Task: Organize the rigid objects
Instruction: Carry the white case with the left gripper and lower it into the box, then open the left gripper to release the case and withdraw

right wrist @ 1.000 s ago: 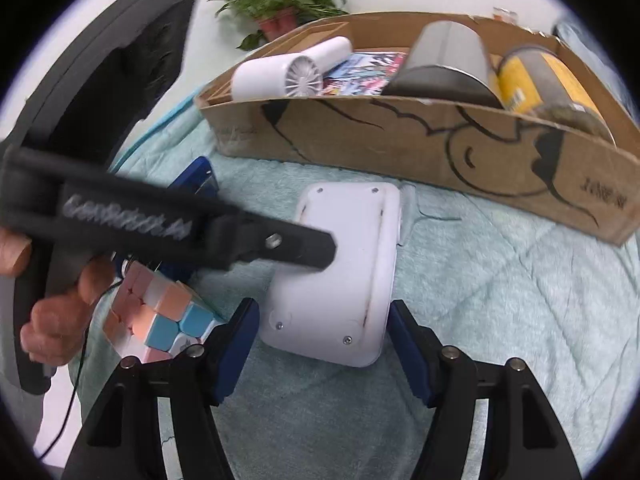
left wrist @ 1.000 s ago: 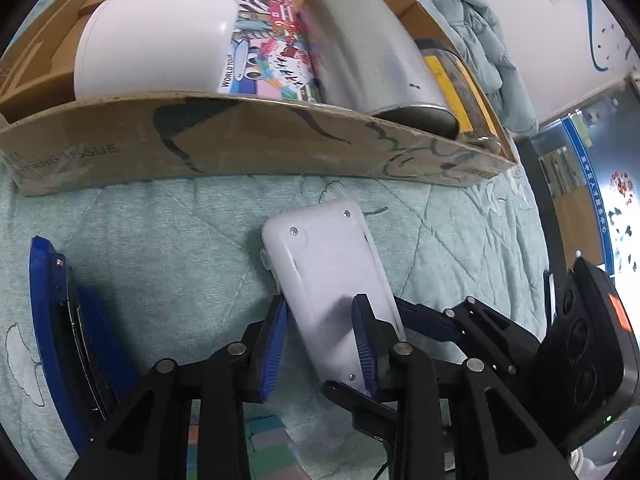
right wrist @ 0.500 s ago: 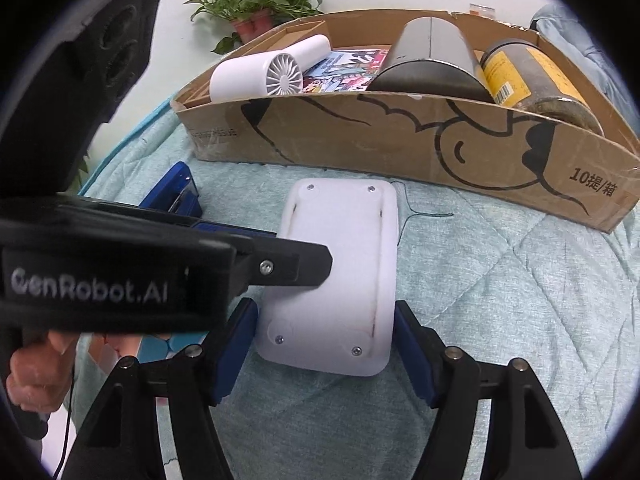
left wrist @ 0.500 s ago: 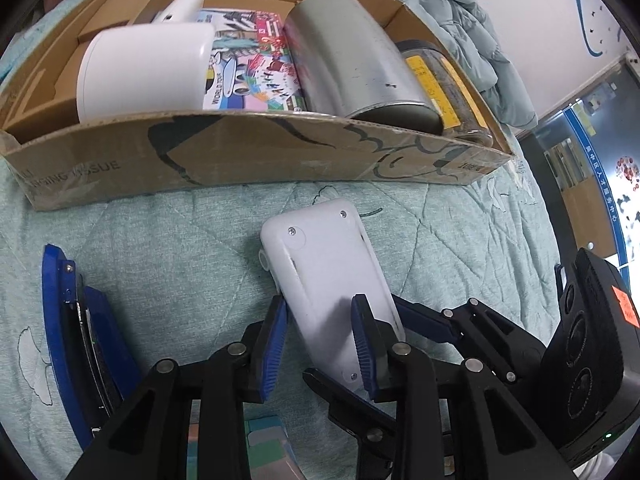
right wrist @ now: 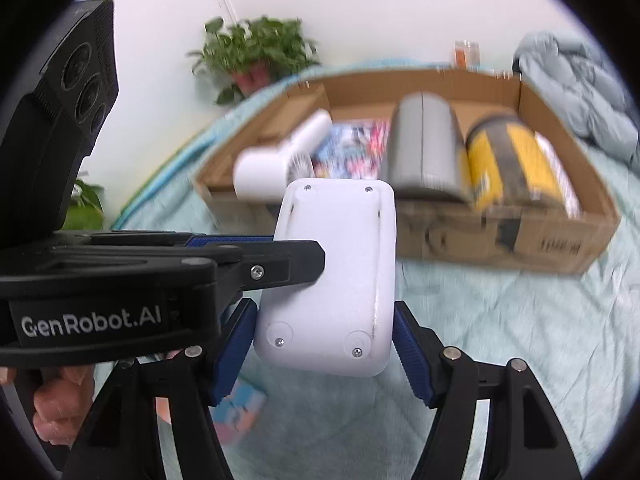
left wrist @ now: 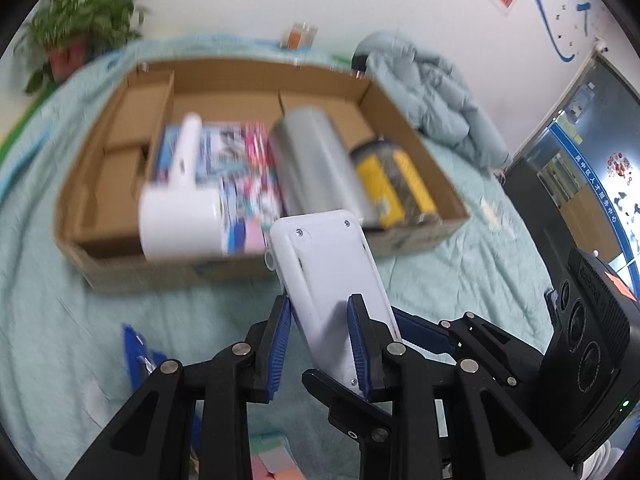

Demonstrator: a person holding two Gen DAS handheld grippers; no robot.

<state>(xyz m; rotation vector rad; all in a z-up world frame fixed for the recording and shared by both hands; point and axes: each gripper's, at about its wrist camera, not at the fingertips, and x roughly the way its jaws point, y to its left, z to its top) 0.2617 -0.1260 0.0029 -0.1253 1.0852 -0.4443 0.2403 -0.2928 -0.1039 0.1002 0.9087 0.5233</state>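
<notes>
A soft green blanket (left wrist: 460,280) covers the bed. Behind it is a white wall, with a leafy plant (right wrist: 256,52) in a pot near the corner and a puffy grey coat (left wrist: 432,92) lying in a heap.

A wide cardboard box (left wrist: 132,272) sits on the blanket. Inside it lie a white hair dryer (left wrist: 180,216), a bright picture book (left wrist: 244,160), a grey metal can (left wrist: 308,164) and a jar with a yellow label (left wrist: 392,180). They lie side by side and look blurry. A blue thing (left wrist: 138,356) lies on the blanket near the front, and a cube with pink and blue squares (right wrist: 240,408) sits low by the tongs.

The left tongs (left wrist: 320,344) pinch a flat white gadget (left wrist: 332,276) by its thin sides, and it is up off the blanket, in front of the box. The right tongs (right wrist: 324,352) are spread wide around the bottom end of the same gadget. I cannot tell if their blue pads (right wrist: 412,360) touch it. The left tongs reach across in front of the right ones.
</notes>
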